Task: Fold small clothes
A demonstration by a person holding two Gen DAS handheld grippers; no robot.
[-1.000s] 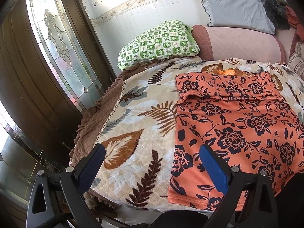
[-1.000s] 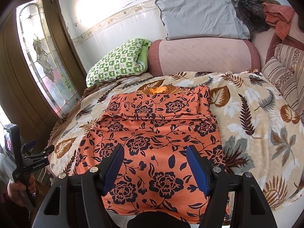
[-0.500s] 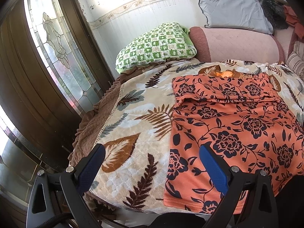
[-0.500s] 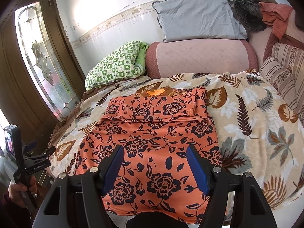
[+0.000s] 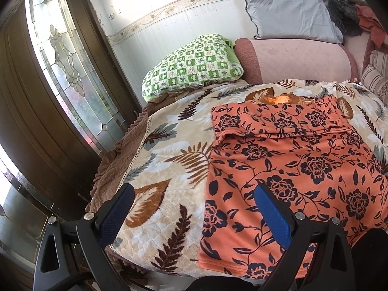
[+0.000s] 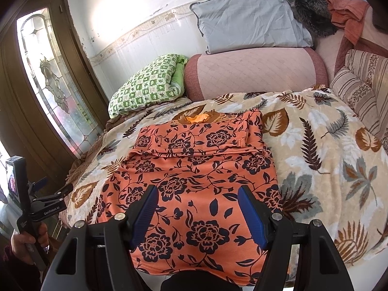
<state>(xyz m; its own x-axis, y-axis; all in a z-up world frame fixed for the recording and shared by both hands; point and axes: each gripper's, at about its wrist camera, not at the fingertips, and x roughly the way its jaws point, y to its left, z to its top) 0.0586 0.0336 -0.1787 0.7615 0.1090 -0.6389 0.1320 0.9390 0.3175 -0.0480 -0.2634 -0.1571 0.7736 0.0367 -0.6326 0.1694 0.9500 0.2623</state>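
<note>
shirt (image 6: 194, 184): orange with dark blue flowers and leaves
blanket (image 6: 327, 160): cream with brown, grey and white leaves
small pillow (image 5: 191, 65): green and white squares
big pillow (image 6: 249, 21): plain grey
bolster (image 6: 254, 72): pink with darker pink ends
claw pads (image 6: 145, 213): blue
door (image 5: 36, 121): dark brown
</note>
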